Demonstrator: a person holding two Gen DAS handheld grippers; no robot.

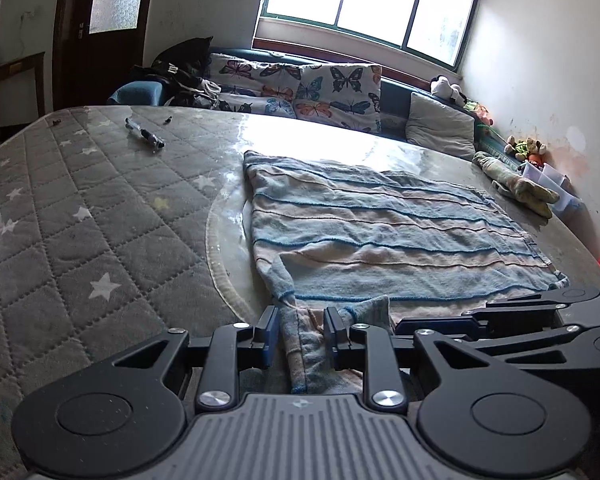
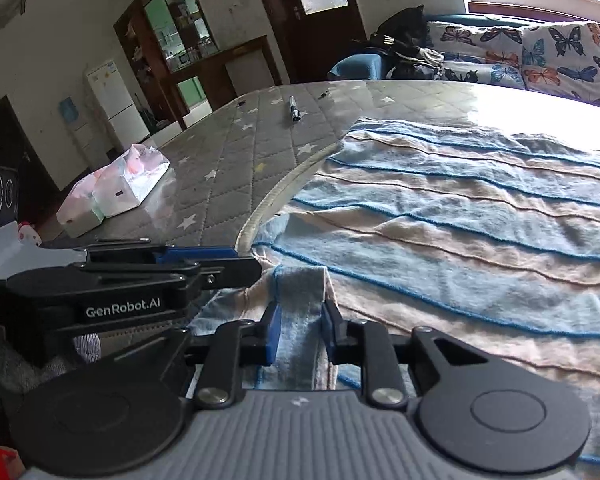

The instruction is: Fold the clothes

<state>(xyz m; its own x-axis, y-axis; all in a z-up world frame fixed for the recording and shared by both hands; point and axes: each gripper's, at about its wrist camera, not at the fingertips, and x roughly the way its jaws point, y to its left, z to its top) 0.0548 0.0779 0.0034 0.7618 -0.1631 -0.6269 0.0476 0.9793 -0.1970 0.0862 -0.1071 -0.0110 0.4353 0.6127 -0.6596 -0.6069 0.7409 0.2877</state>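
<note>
A blue and pink striped cloth (image 1: 380, 232) (image 2: 460, 208) lies spread nearly flat on the quilted grey star-patterned table (image 1: 80, 220). Its near edge is bunched and folded over. My left gripper (image 1: 302, 320) sits low at that near edge with its jaws a little apart. A strip of the cloth lies between them without being pinched. My right gripper (image 2: 302, 316) is just to the right along the same edge. It is open too, and a folded flap of cloth lies between its pads. Each gripper shows in the other's view, the right gripper (image 1: 520, 312) and the left gripper (image 2: 204, 264), close side by side.
A pen (image 1: 145, 135) lies at the table's far left. A wrapped tissue pack (image 2: 116, 192) sits near the left edge. A crumpled green cloth (image 1: 516, 184) lies at the far right by the wall. A sofa with a butterfly cover (image 1: 300, 88) stands behind the table under the window.
</note>
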